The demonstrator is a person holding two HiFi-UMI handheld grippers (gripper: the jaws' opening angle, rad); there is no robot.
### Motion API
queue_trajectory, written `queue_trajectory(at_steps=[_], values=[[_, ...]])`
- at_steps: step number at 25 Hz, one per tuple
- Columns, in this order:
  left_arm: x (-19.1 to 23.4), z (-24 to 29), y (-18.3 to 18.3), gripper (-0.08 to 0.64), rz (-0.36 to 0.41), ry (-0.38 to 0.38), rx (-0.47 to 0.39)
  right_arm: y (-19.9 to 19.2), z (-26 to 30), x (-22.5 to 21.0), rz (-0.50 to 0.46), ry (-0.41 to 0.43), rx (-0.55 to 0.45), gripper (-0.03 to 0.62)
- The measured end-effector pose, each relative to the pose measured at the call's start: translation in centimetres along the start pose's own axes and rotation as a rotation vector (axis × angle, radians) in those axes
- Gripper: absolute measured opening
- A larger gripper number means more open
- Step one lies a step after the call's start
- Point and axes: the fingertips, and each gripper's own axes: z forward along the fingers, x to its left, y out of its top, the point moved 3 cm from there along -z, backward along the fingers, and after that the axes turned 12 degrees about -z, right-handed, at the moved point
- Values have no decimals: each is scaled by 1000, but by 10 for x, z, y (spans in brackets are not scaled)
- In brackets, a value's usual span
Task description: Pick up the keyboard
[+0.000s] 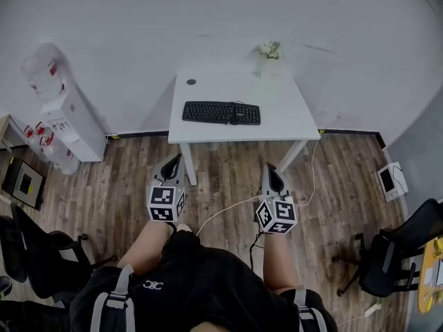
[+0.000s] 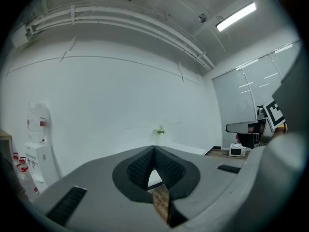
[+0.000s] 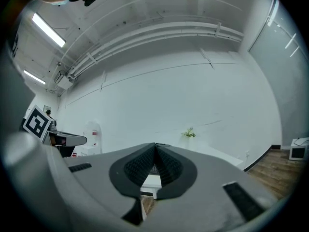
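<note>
The black keyboard [image 1: 221, 113] lay flat on the white table [image 1: 291, 120], lengthwise along its front edge, roughly midway between the left and right edges.

A black rectangular keyboard [image 1: 221, 113] sat on a white table [image 1: 291, 120]; the plank floor [image 1: 228, 178] was brown. The grey left gripper [image 1: 177, 159] and right gripper [image 1: 270, 169] bore black-and-white marker cubes [image 1: 165, 204].

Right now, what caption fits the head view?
Both shut, left gripper and right gripper face a white table bearing a black keyboard.
</note>
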Motion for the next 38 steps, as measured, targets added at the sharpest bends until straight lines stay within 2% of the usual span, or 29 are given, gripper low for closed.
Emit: queue_trajectory(at_steps=[10,17,26,38], values=[[0,33,-1,12,13,-1,3,-4,24,-19,13,1,-21,5],[8,80,-6,12,7,-9,22,-13,67,-39,22,-9,-12,5],[58,160,-15,12,-30,8,51,-30,160,-42,6,8,10,5],[134,304,4,12,-82,13,81,-42,317,-65,-11,4,68,5]])
